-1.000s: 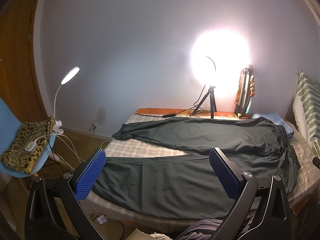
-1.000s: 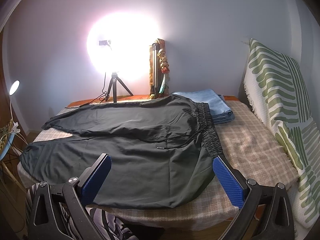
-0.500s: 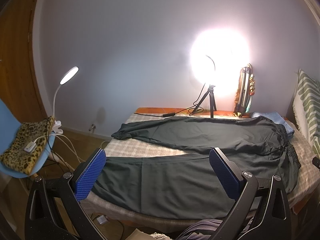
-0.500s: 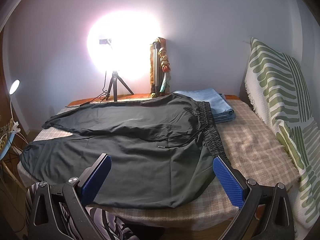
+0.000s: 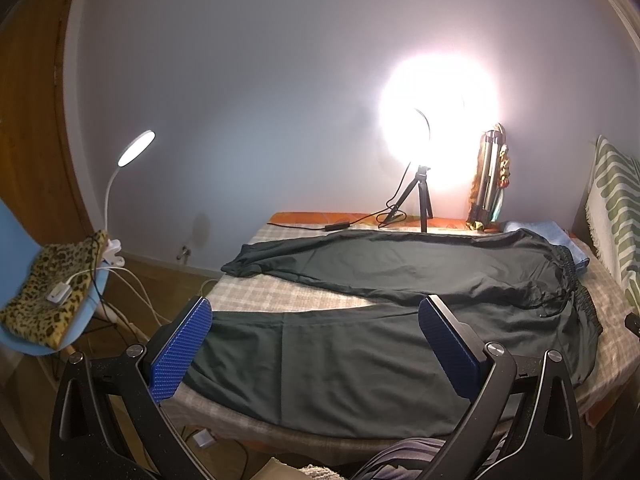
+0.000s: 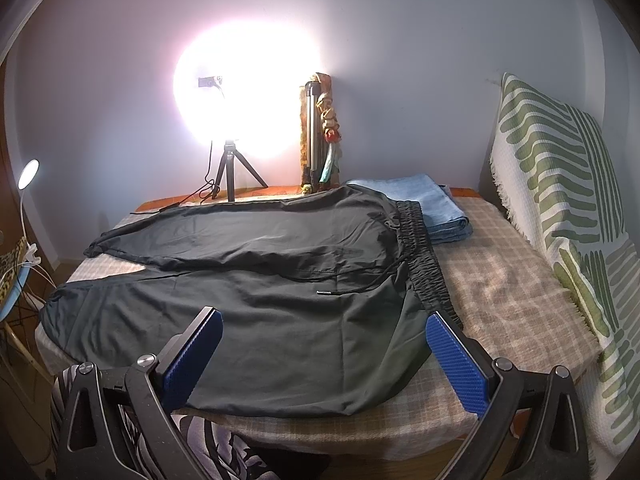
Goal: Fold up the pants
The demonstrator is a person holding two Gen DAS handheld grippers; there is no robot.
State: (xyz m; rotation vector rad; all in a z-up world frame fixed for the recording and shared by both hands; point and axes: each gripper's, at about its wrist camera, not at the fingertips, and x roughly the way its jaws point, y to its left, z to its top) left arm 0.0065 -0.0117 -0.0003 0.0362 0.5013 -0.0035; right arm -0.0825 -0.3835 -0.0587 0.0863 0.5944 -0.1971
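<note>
Nothing shifted since a second ago. Left gripper [image 5: 314, 344] and right gripper [image 6: 324, 354] both spread wide, holding nothing, poised just short of near bed edge. Dark pants [image 6: 256, 280] spread flat, unfolded, across checked bed [image 6: 516, 292], waistband rightward beside folded blue cloth [image 6: 436, 204].

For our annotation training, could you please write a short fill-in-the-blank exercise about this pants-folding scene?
1. The dark green pants lie spread flat on a ____ bedcover.
2. Both the left tool and the right tool have their jaws ____.
3. The folded light blue cloth lies beside the pants' elastic ____.
4. The ring light's black tripod stands near the ____.

Missing words: checked; open; waistband; wall
</note>
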